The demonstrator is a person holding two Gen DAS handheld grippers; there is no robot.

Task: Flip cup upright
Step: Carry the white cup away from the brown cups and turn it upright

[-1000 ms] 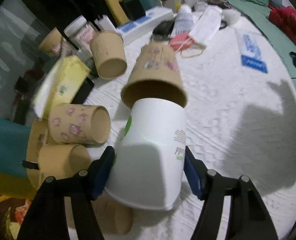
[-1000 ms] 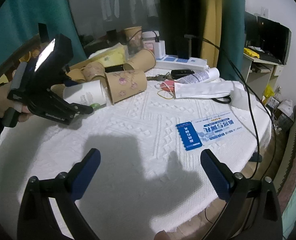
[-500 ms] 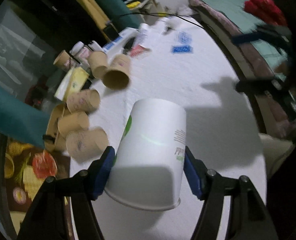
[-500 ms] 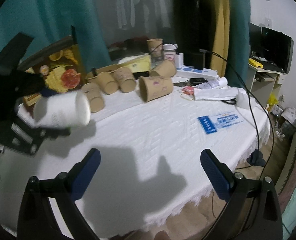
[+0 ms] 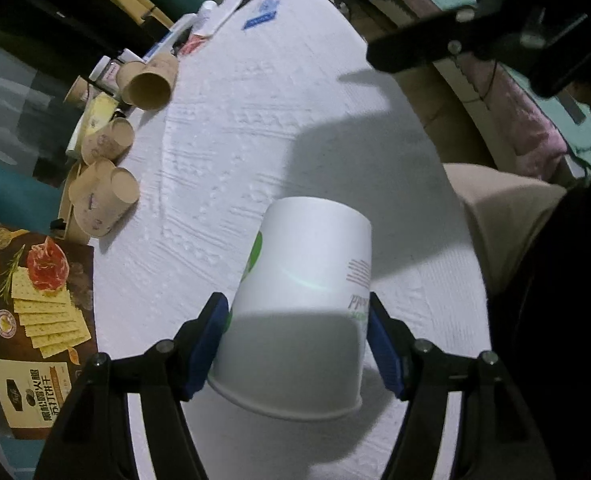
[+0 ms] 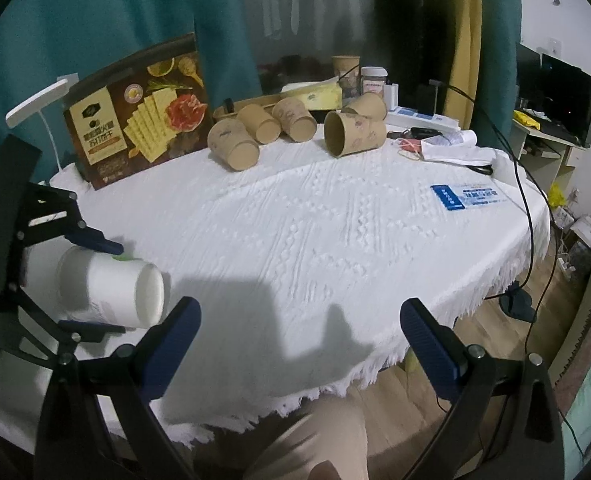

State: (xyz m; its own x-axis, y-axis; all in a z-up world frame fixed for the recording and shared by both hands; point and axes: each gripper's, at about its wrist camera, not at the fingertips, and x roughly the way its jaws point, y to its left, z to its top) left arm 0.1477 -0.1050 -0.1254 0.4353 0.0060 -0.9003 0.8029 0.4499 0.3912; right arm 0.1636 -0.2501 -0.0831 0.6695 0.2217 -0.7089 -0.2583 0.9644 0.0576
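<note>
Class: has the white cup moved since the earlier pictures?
Yes. The white cup, gripped by the left gripper, has left the brown cups for the table's near edge.

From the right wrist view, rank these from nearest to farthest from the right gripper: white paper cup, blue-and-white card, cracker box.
1. White paper cup, lower left, clamped in the left gripper.
2. Blue-and-white card, right, flat on the cloth.
3. Cracker box, upright at far left.
</note>
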